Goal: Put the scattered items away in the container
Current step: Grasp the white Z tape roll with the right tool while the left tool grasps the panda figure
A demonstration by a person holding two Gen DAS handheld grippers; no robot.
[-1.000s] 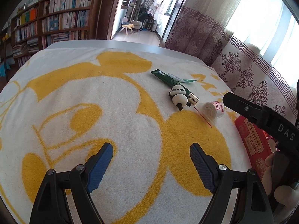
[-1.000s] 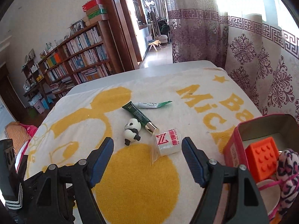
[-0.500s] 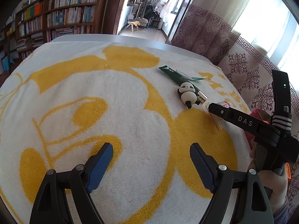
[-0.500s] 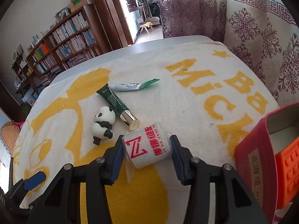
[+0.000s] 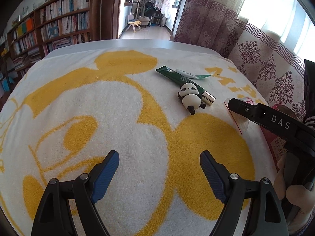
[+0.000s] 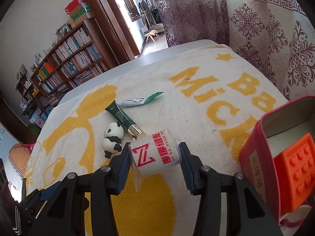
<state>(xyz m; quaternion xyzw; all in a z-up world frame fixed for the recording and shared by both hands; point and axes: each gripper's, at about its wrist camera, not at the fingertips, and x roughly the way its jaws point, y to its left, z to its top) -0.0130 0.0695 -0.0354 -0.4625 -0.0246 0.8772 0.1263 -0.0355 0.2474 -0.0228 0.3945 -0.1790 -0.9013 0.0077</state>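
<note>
Between your right gripper's (image 6: 154,157) fingers, which are clamping it, the bandage roll (image 6: 155,155) is awaiting a lift into the red tin (image 6: 254,157) just beside, while your left gripper (image 5: 159,169) is hovering with fingers apart.

Near worktop's (image 6: 157,53) right edge: container (image 6: 254,149), holding block (image 6: 295,171). Left of it, roll (image 6: 155,155); beyond, panda (image 6: 113,137), two tubes (image 6: 123,117).

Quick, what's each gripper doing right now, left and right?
Left gripper: open, holding nothing.
Right gripper: closed on the bandage roll.
</note>
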